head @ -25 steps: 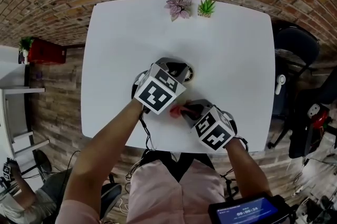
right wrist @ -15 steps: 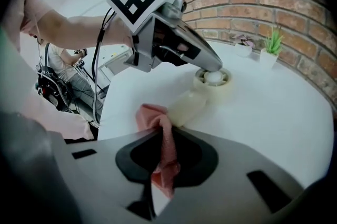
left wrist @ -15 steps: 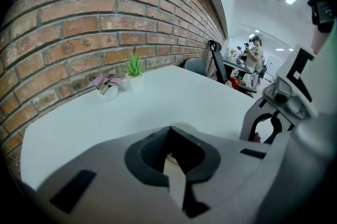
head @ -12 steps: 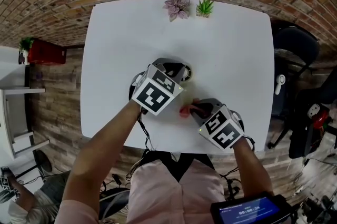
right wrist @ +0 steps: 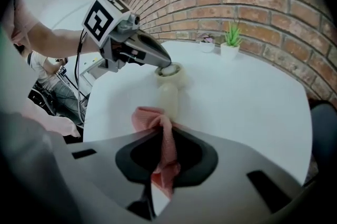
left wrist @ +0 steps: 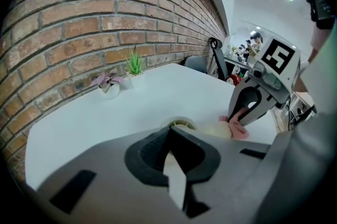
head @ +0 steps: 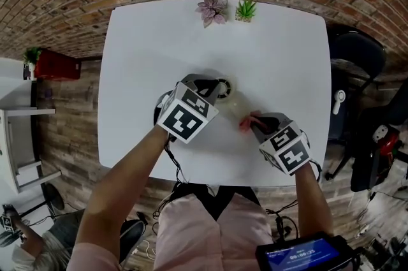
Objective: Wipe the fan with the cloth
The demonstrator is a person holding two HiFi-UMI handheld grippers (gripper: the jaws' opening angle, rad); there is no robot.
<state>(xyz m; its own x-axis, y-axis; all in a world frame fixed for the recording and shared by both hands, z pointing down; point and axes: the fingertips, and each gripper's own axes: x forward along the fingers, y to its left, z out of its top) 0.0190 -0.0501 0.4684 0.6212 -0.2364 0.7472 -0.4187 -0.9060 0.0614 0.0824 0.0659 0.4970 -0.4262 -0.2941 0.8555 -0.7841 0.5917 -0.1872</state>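
A small cream hand fan lies on the white table (head: pixel 140 46), its round head (head: pixel 223 86) toward the middle and its handle (head: pixel 237 107) running toward my right gripper. My left gripper (head: pixel 213 86) is shut on the rim of the fan head (right wrist: pixel 168 70); a pale sliver shows between its jaws in the left gripper view (left wrist: pixel 176 183). My right gripper (head: pixel 256 125) is shut on a pink cloth (head: pixel 245 124), bunched at the end of the handle (right wrist: pixel 168 96). The cloth (right wrist: pixel 160 138) hangs out of the jaws and touches the table beside the handle.
Two small potted plants, one purple (head: pixel 215 8) and one green (head: pixel 247 8), stand at the table's far edge by the brick wall. A dark chair (head: pixel 360 53) is off the right side, a red box (head: pixel 54 64) off the left.
My right gripper has slid to the right with the pink cloth, from close beside the left gripper out along the fan's handle. The left gripper has stayed on the fan head.
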